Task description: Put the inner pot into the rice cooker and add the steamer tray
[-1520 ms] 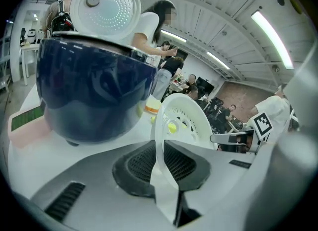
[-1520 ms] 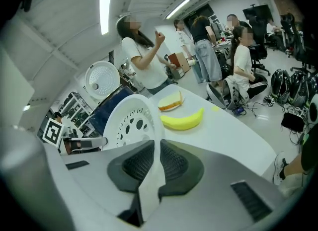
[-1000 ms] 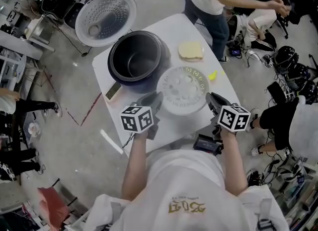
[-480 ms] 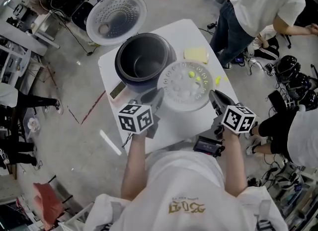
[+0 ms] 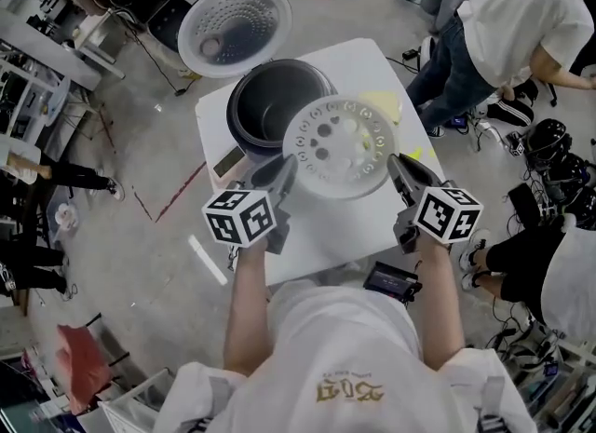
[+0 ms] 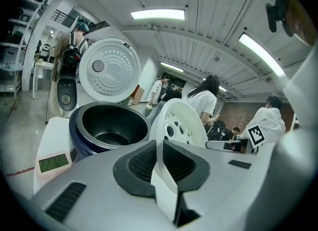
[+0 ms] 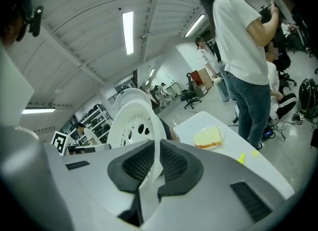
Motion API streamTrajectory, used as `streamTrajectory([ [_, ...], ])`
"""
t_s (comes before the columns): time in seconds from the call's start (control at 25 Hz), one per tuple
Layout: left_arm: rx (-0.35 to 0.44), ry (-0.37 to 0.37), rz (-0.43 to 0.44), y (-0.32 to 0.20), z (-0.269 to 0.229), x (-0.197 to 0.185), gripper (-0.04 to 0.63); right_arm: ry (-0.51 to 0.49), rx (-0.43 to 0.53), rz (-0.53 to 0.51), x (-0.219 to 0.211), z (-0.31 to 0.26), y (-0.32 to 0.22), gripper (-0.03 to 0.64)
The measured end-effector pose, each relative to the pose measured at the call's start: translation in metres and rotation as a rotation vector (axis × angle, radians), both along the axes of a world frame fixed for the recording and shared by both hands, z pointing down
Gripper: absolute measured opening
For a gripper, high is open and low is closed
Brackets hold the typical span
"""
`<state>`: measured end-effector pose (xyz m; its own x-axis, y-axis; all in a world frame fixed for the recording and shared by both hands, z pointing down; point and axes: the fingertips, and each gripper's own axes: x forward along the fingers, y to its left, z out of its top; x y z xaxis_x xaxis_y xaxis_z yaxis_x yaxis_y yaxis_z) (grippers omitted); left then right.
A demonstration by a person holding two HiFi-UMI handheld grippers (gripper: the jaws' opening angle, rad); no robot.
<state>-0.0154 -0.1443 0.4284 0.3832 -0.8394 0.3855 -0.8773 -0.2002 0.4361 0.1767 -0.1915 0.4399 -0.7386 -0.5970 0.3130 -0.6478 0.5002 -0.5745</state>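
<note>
The white steamer tray (image 5: 337, 147), round with several holes, hangs in the air over the table, partly over the rice cooker's near right rim. My left gripper (image 5: 282, 178) is shut on its left rim (image 6: 164, 165) and my right gripper (image 5: 399, 172) is shut on its right rim (image 7: 149, 175). The dark rice cooker (image 5: 272, 101) stands open at the table's far left with the inner pot (image 6: 110, 125) inside it. Its white perforated lid (image 5: 235, 29) is tipped back.
A yellow sponge on a small plate (image 7: 208, 137) lies at the table's far right, and a small yellow scrap (image 5: 419, 154) near the right edge. A green-faced display (image 6: 53, 162) sits left of the cooker. People (image 5: 507, 31) stand and sit close to the table's right side. A dark device (image 5: 392, 282) hangs at the near edge.
Both grippers have lifted the steamer tray off the table and carried it toward the cooker; it now overlaps the cooker's rim. The people at the right have shifted.
</note>
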Motion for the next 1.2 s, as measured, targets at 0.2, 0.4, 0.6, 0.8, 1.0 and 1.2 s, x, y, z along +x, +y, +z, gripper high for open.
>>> streamTrajectory([
  [0.2,0.024,-0.004,-0.053,-0.001,-0.006,-0.029,0.055,-0.017,0.028,-0.051,-0.031,-0.006,-0.011,0.044],
  [0.4,0.044,0.004,-0.092,-0.008,0.004,-0.083,0.054,-0.028,0.051,-0.078,-0.086,0.002,-0.023,0.044],
  [0.6,0.065,0.028,-0.099,-0.001,-0.02,-0.116,0.054,-0.014,0.061,-0.07,-0.118,-0.023,-0.013,0.044],
  [0.8,0.091,0.059,-0.093,-0.003,-0.042,-0.128,0.052,-0.007,0.077,-0.057,-0.129,-0.045,-0.012,0.043],
  [1.0,0.108,0.067,-0.082,-0.004,-0.042,-0.13,0.051,0.0,0.088,-0.045,-0.13,-0.045,-0.009,0.043],
  [1.2,0.116,0.092,-0.079,-0.015,-0.039,-0.147,0.051,0.004,0.087,-0.034,-0.145,-0.04,-0.017,0.043],
])
